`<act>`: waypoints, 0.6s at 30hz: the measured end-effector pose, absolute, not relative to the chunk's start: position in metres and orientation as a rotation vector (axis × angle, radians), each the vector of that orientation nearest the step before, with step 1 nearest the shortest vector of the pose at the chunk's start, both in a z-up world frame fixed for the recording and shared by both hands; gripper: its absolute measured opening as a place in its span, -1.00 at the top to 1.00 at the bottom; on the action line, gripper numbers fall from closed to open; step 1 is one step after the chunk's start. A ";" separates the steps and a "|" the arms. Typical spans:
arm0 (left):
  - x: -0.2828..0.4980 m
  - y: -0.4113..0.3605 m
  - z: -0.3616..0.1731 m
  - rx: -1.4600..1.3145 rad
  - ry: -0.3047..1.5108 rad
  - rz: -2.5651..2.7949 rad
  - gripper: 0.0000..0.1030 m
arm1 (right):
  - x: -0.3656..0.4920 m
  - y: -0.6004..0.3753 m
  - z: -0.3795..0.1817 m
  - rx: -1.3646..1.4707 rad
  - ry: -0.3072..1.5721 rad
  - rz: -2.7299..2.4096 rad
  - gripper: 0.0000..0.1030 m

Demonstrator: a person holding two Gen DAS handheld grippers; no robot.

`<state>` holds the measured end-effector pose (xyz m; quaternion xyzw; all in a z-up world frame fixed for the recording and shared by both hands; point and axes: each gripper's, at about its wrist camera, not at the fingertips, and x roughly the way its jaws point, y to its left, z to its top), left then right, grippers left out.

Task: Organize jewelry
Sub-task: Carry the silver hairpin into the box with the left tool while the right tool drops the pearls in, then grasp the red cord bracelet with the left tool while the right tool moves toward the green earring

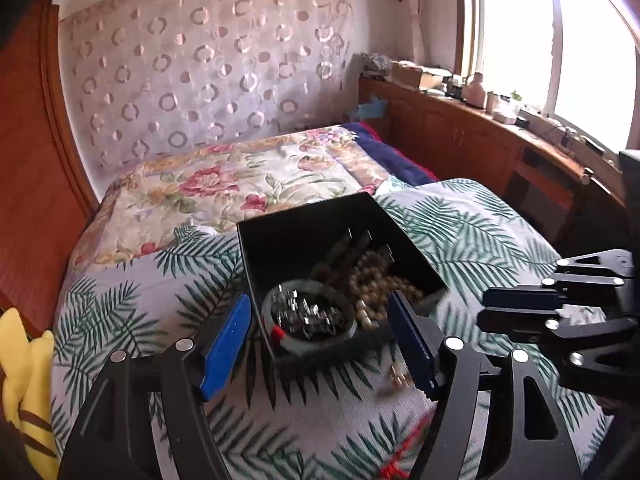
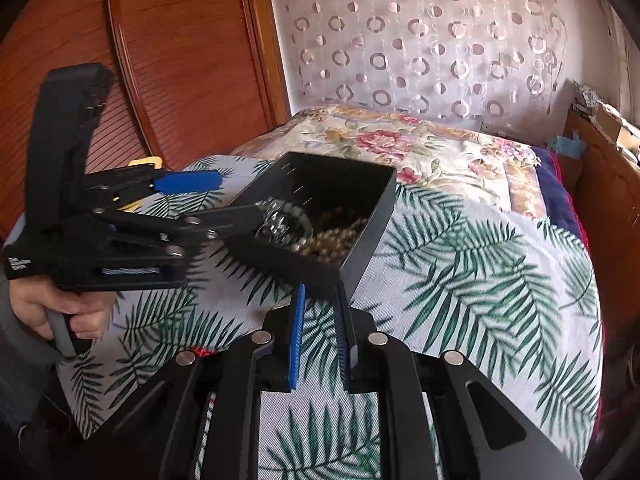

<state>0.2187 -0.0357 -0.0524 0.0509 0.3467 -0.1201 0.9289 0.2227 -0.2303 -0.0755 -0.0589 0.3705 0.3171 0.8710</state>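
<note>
Left wrist view: left gripper [image 1: 320, 320] jaws spread, hiding the black box [image 1: 320, 236] front; small item [image 1: 400, 378] possibly jewelry.

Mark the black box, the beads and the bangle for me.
black box [image 1: 320, 224]: left wrist view, inner back wall.
beads [image 1: 376, 284]: left wrist view, middle of the pile.
bangle [image 1: 347, 309]: left wrist view, right rim.

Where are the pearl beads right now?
The pearl beads lie inside the black box on the leaf-print bedspread, beside the green bangle, seen in the left wrist view.
</note>
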 end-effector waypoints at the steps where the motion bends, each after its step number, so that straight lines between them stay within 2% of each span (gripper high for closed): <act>1: 0.210 -0.035 -0.052 0.108 0.703 -0.249 -0.32 | 0.219 -0.231 -0.078 -0.121 0.776 0.664 0.68; 11: 0.159 -0.026 -0.064 0.098 0.711 -0.289 -0.32 | 0.184 -0.237 -0.097 -0.112 0.789 0.658 0.68; 14: 0.150 -0.025 -0.077 0.101 0.744 -0.300 -0.32 | 0.170 -0.240 -0.105 -0.099 0.800 0.655 0.60; 16: 0.146 -0.026 -0.088 0.104 0.769 -0.306 -0.26 | 0.164 -0.241 -0.109 -0.103 0.805 0.651 0.53; 18: 0.144 -0.025 -0.097 0.099 0.796 -0.314 -0.08 | 0.157 -0.239 -0.112 -0.122 0.805 0.639 0.53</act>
